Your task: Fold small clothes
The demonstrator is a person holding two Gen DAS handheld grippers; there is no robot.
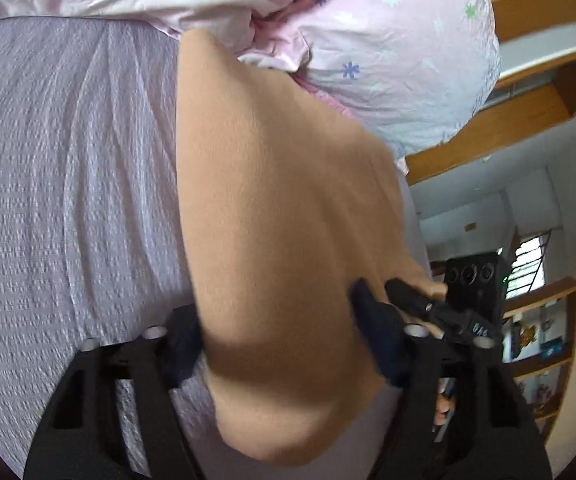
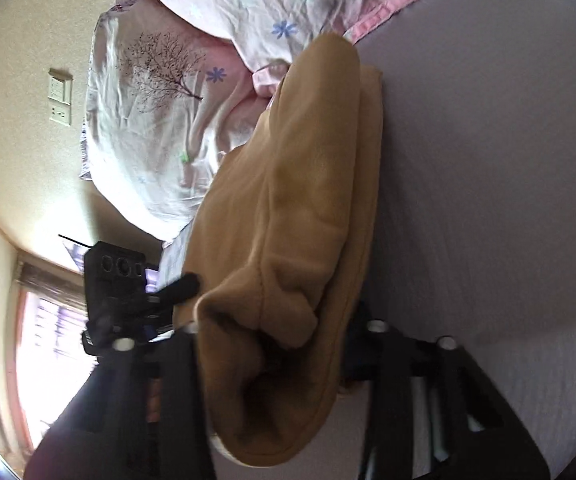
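A tan fleece garment hangs stretched over the lilac bed sheet. My left gripper is shut on its near edge; the cloth fills the gap between the two dark fingers. In the right wrist view the same garment hangs doubled, its hem bunched between the fingers of my right gripper, which is shut on it. Each view shows the other gripper, the right one and the left one, pinching the same edge close by. The fingertips are mostly hidden by cloth.
A crumpled pink duvet with star and flower print lies at the head of the bed, also seen in the right wrist view. A wooden shelf unit stands beside the bed. A wall with sockets and a bright window lie beyond.
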